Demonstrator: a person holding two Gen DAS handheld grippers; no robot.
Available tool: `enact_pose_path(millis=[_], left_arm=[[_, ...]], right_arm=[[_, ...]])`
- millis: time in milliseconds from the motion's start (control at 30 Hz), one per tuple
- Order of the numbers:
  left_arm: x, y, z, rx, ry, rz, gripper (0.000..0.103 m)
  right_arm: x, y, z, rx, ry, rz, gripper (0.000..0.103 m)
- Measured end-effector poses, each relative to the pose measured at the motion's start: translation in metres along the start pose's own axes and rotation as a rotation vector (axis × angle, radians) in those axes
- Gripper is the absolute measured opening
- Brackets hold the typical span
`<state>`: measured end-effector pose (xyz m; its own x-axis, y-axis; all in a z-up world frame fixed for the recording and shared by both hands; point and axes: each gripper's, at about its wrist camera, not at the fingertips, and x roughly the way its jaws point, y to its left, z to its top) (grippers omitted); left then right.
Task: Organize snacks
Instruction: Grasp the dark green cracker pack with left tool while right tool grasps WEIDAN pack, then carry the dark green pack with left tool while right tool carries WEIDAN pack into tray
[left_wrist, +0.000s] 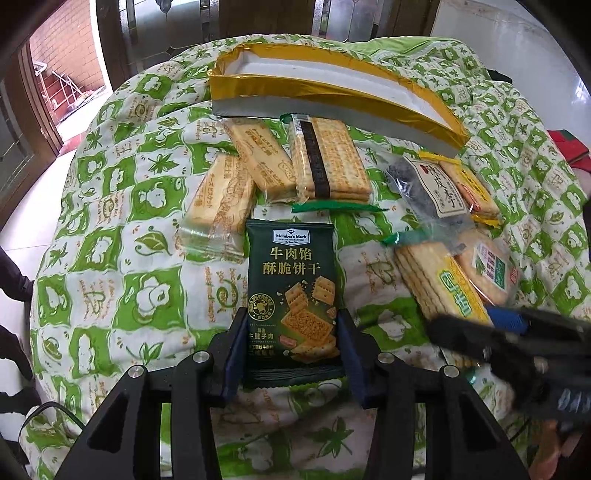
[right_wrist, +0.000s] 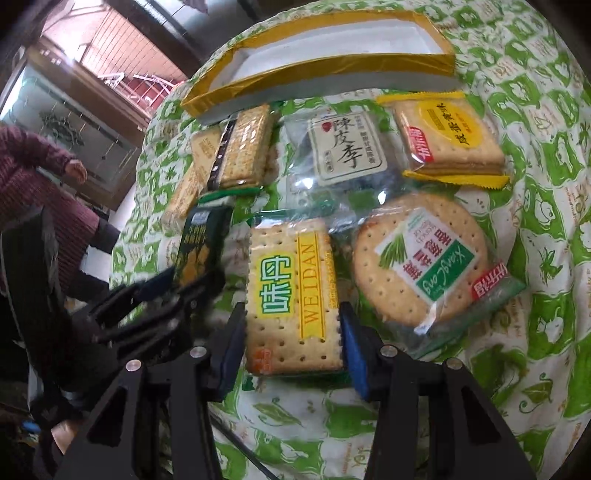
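Black left tongs (left_wrist: 291, 354) straddle the near end of a dark green Member's Mark pack (left_wrist: 291, 295), pads at its sides; whether they pinch it I cannot tell. Right tongs (right_wrist: 291, 350) likewise flank the yellow-banded Weidan crackers (right_wrist: 291, 295), grip uncertain. Both packs lie near the front edge of the green quilt (left_wrist: 110, 258). This looks like the pickup step; next, probably, squeeze, lift and carry each to the gold-rimmed box (left_wrist: 332, 92) at the far edge.

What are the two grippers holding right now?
Left gripper: closed on the dark green Member's Mark packet.
Right gripper: closed on the Weidan cracker pack.
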<state>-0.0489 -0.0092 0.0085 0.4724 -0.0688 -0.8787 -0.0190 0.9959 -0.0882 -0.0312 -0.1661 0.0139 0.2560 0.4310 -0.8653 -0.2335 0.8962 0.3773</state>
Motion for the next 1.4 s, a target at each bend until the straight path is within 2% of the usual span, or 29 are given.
enact_pose_path(millis=[167, 300, 333, 367, 533, 1100, 1233, 1400], left_arm=[[-0.003, 0.004, -0.005, 0.000, 0.005, 0.002, 0.050], [0.001, 0.000, -0.004, 0.011, 0.004, 0.026, 0.050], [0.001, 0.000, -0.004, 0.009, 0.002, 0.027, 0.050], [0.002, -0.001, -0.003, 0.005, 0.000, 0.025, 0.050], [-0.001, -0.003, -0.003, -0.015, -0.020, 0.020, 0.048], [-0.038, 0.006, 0.002, -0.053, -0.074, -0.033, 0.047], [-0.042, 0.005, 0.006, -0.059, -0.076, -0.046, 0.047], [-0.043, -0.003, 0.015, -0.047, -0.073, -0.055, 0.047]], right_arm=[[0.004, 0.000, 0.011, 0.004, 0.014, 0.011, 0.055], [0.011, 0.006, 0.013, -0.024, 0.006, -0.012, 0.055], [0.011, 0.007, 0.012, -0.031, 0.003, -0.016, 0.053], [0.011, 0.007, 0.012, -0.036, -0.001, -0.021, 0.048], [0.007, 0.006, 0.007, -0.057, -0.013, -0.020, 0.047], [-0.037, -0.004, -0.005, -0.006, -0.047, 0.096, 0.047], [-0.054, -0.008, -0.006, 0.007, -0.077, 0.121, 0.047], [-0.071, -0.006, -0.001, -0.008, -0.131, 0.109, 0.047]])
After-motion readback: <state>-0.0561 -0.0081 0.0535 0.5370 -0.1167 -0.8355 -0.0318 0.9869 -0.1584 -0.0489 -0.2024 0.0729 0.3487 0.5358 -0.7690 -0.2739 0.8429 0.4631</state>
